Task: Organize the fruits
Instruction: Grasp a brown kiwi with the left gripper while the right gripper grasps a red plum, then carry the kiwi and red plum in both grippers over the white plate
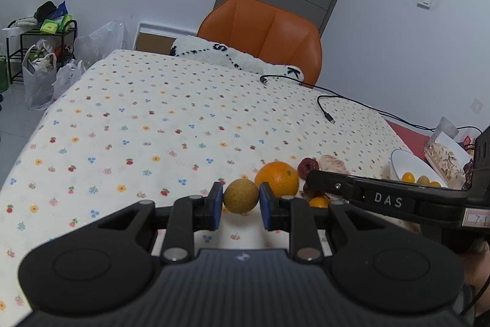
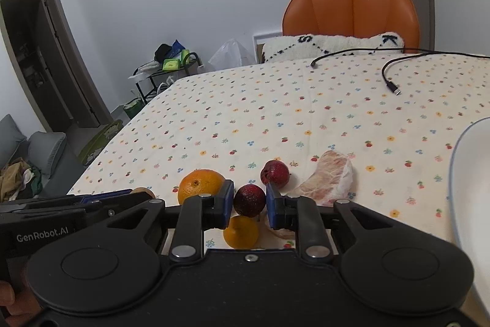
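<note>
We judge the task partly done. The white ceramic bowl (image 1: 398, 166) at the right of the floral-cloth worktop (image 1: 153, 118) already contains several small yellow-orange fruits (image 1: 408, 177). We hold the left tool (image 1: 241, 199) spread around the round tan-green fruit (image 1: 240, 196), with the pads close to both sides. The right tool (image 2: 249, 201) brackets the dark red textured fruit (image 2: 249, 200); we cannot tell whether it grips. The large orange (image 2: 200, 184), a second red fruit (image 2: 275, 172) and a small orange citrus (image 2: 241, 232) remain loose nearby.
</note>
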`<state>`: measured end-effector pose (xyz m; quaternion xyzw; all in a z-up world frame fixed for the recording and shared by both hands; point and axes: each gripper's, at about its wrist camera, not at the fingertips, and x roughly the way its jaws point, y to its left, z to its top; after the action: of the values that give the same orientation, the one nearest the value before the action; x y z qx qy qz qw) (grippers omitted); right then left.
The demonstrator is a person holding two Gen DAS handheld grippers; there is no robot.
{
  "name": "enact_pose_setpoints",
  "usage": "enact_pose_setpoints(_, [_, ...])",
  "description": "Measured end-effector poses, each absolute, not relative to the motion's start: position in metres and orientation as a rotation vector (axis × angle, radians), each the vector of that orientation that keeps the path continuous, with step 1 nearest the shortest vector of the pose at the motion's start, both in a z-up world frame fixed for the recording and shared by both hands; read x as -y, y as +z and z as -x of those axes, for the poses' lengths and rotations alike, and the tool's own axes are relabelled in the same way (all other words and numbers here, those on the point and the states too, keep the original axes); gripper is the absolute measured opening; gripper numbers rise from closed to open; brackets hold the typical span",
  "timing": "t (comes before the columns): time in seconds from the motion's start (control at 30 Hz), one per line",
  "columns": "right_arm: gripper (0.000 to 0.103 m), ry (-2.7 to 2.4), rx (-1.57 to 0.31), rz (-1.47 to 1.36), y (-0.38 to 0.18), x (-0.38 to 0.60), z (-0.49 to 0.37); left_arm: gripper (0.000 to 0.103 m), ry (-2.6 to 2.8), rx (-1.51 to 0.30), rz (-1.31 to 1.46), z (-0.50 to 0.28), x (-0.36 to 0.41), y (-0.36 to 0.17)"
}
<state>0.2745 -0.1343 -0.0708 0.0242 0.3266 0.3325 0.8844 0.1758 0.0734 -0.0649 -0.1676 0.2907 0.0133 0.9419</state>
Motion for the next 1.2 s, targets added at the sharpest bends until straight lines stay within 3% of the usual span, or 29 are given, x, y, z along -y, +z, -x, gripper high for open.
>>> enact_pose_setpoints(1.2, [0.021,0.536,-0.612,-0.164,-0.048,0.255,-0.254,0.024,-0.152,-0.568,0.241,-0.205,0.031,-0.038])
